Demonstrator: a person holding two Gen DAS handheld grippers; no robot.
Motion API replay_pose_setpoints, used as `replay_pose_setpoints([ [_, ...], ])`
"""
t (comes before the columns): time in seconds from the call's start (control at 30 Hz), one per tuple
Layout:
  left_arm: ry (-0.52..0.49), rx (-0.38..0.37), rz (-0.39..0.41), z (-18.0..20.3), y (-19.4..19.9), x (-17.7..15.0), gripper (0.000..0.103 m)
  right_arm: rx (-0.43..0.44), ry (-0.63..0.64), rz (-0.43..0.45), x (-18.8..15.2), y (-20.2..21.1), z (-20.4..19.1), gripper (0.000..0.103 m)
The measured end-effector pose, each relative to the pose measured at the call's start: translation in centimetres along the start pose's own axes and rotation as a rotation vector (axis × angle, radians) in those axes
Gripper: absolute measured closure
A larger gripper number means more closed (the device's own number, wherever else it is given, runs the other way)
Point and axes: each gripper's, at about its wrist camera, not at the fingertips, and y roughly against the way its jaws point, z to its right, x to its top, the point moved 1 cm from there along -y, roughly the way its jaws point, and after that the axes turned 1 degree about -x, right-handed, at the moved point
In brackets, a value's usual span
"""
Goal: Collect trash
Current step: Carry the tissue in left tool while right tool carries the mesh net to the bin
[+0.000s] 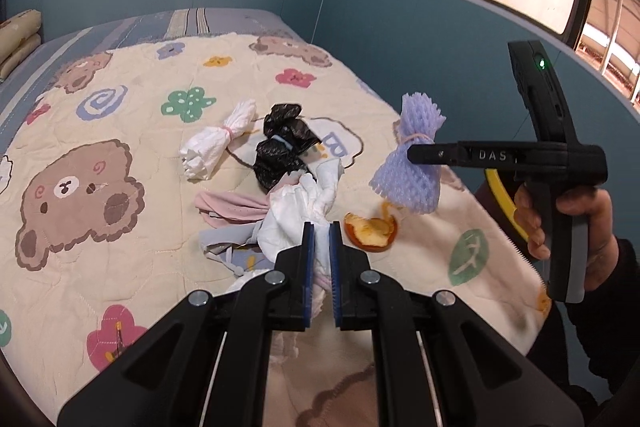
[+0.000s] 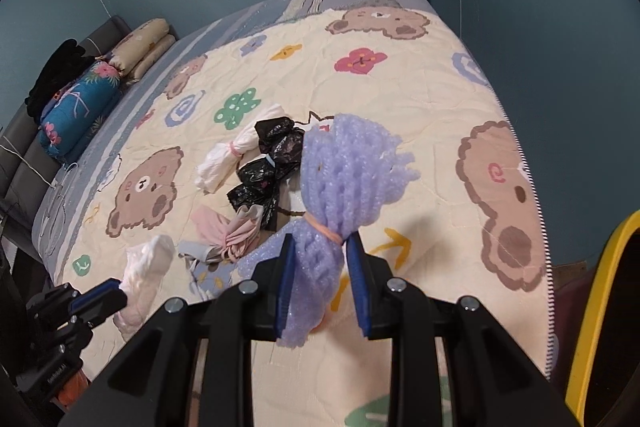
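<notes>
Foam netting [image 2: 344,179] is light and squashy, so your right claw [image 2: 322,283] pinches its tied waist, while your left claw [image 1: 320,267] clamps soft tissue [image 1: 296,215].

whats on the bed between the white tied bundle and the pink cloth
Nothing lies between them: bare quilt separates the white tied bundle from the pink cloth. The black bag sits beside that gap. The right wrist view shows it best.

Bear-print quilt [image 2: 400,99] on bed; folded pillows [image 2: 144,45], perhaps, at headboard.
</notes>
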Motion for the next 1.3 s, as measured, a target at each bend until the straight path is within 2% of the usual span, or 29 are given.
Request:
replay_pose_setpoints([
  [0.53, -0.027, -0.028, 0.046, 4.7, 3.1, 1.2, 0.096, -0.006, -0.041, 0.054, -2.2, 4.7, 3.5, 0.079],
  [0.87, -0.078, -0.076, 0.062, 8.9, 2.8, 2.1, 0.096, -0.033, -0.094, 0.094, -3.5, 7.6, 7.5, 0.078],
  [1.3, -0.181, -0.156, 0.05, 15.8, 0.2, 3.7, 0.096, -0.121, -0.177, 0.153, -4.9, 11.5, 14.6, 0.078],
])
